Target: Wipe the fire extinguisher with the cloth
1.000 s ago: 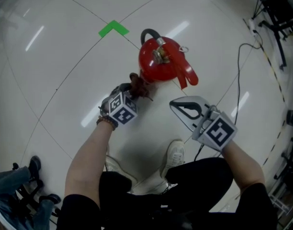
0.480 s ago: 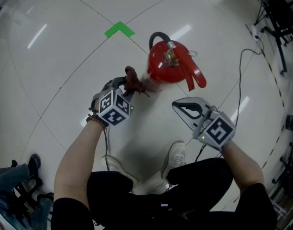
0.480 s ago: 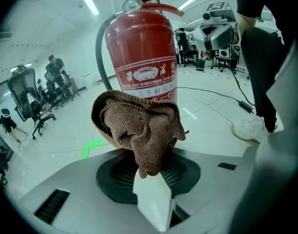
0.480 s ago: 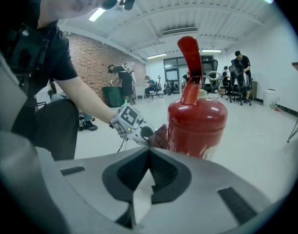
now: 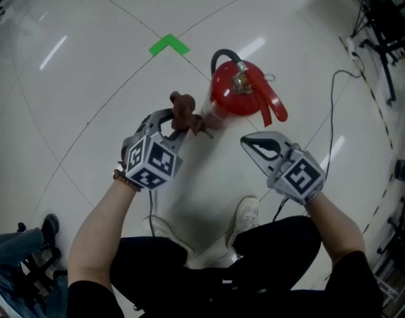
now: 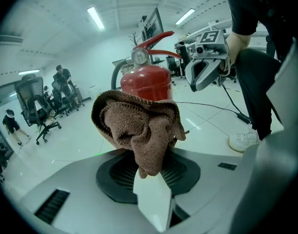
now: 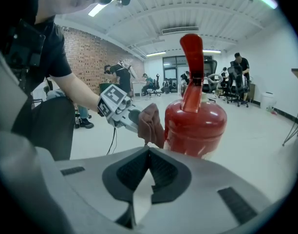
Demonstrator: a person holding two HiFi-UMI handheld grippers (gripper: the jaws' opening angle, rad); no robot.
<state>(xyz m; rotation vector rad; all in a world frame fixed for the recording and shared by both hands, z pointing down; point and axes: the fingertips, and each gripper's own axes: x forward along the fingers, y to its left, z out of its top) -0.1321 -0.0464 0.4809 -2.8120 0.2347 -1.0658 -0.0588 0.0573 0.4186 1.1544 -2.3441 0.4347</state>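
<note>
A red fire extinguisher (image 5: 239, 95) with a red lever, a gauge and a black hose stands upright on the pale floor. My left gripper (image 5: 178, 123) is shut on a bunched brown cloth (image 5: 184, 112), held against the extinguisher's left side near its shoulder. In the left gripper view the brown cloth (image 6: 139, 126) hangs in front of the red extinguisher (image 6: 146, 82). My right gripper (image 5: 259, 148) is shut and empty, just in front of the extinguisher. The right gripper view shows the extinguisher (image 7: 195, 121) close ahead, with the cloth (image 7: 151, 125) on its left flank.
A green tape corner (image 5: 168, 45) marks the floor behind the extinguisher. A black cable (image 5: 331, 105) runs across the floor at the right. My white shoe (image 5: 245, 214) is below the grippers. People and office chairs (image 6: 44, 113) stand further off.
My left gripper has risen with the cloth, from low on the extinguisher's side to near its shoulder. The right gripper has stayed put.
</note>
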